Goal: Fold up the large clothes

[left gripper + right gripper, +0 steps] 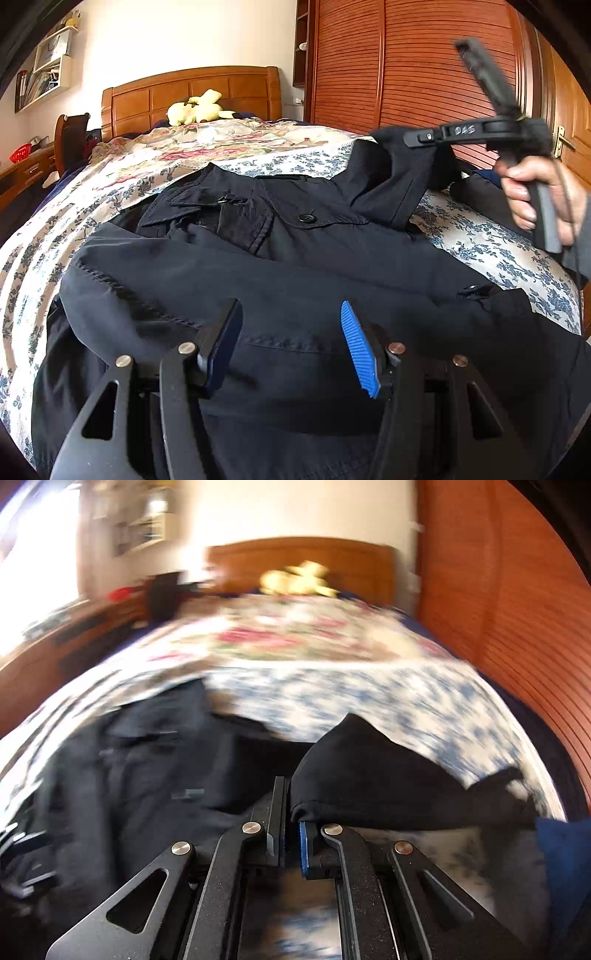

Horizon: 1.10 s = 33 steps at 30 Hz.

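Note:
A large dark navy jacket (295, 258) lies spread face up on the bed, collar toward the headboard. My left gripper (290, 343) hovers over its lower front, jaws open, nothing pinched between the blue pads. At the right, a person's hand (532, 195) holds my right gripper (410, 139), which is shut on the jacket's sleeve (391, 177) and holds it lifted off the bed. In the blurred right wrist view the right gripper (291, 812) has its jaws together, with the sleeve (369, 775) draped out of them and the jacket (147, 775) to the left.
The bed cover (147, 162) is floral, blue near me and pink farther back. A yellow plush toy (195, 109) sits by the wooden headboard (192, 96). A slatted wooden wardrobe (406, 55) stands at the right, a desk (26, 173) and a chair (70, 136) at the left.

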Motion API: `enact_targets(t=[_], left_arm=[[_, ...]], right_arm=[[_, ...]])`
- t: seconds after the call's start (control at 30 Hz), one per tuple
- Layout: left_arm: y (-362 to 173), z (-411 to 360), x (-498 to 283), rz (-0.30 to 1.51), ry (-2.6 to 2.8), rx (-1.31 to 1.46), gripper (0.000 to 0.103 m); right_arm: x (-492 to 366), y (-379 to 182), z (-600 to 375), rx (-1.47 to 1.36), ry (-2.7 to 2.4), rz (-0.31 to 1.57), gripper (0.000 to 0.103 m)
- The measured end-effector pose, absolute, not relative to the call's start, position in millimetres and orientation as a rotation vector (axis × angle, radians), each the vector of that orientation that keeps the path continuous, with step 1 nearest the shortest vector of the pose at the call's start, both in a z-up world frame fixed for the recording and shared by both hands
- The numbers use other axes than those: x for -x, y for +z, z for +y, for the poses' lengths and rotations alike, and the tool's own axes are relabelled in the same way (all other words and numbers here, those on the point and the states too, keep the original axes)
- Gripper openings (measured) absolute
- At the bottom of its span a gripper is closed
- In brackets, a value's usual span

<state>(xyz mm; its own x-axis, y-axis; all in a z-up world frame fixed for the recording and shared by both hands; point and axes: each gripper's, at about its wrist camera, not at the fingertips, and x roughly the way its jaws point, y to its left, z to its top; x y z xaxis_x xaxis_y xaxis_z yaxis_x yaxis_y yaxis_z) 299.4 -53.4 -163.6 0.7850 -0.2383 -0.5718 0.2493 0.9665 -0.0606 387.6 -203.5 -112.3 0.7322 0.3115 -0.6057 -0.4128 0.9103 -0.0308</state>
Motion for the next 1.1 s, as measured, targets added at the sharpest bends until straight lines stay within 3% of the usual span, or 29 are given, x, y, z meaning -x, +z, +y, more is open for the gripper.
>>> enact_targets(t=[0.2,0.3,0.37,0.53,0.8,0.83,1.1], left_arm=[[-163.2,-53.1,-299.8,0.612,-0.264,-0.017,0.055],[-163.2,-52.8,-300.2,0.612,-0.263,-0.012,0.055],[-163.2,-52.6,-300.2,0.612,-0.264,-0.009,0.055],[-163.0,-53.2,-299.8,0.610,-0.264,-0.012,0.055],[-163.0,-53.7,-299.5,0.610,-0.264,-0.015,0.055],[-162.9,-53.6,-299.2,0.610,-0.265,-0.016,0.055],[-163.0,-52.9,-298.6,0.607,-0.267,-0.017,0.055]], right_arm=[[-359.2,-121.6,-153.9,0.254,0.494,0.720,0.004],[-348.7,-123.6,-148.3,0.299,0.415,0.726,0.021],[-338.6,-110.0,-151.0,0.288,0.417,0.679,0.023],[-328.5,-72.9,-165.4,0.255,0.380,0.556,0.060],[-367.3,-58.3,-190.7,0.310,0.214,0.522,0.066],[-380.5,-66.0,-196.0,0.321,0.205,0.559,0.070],[-443.3,-134.2,-257.4,0.243,0.048,0.748,0.071]])
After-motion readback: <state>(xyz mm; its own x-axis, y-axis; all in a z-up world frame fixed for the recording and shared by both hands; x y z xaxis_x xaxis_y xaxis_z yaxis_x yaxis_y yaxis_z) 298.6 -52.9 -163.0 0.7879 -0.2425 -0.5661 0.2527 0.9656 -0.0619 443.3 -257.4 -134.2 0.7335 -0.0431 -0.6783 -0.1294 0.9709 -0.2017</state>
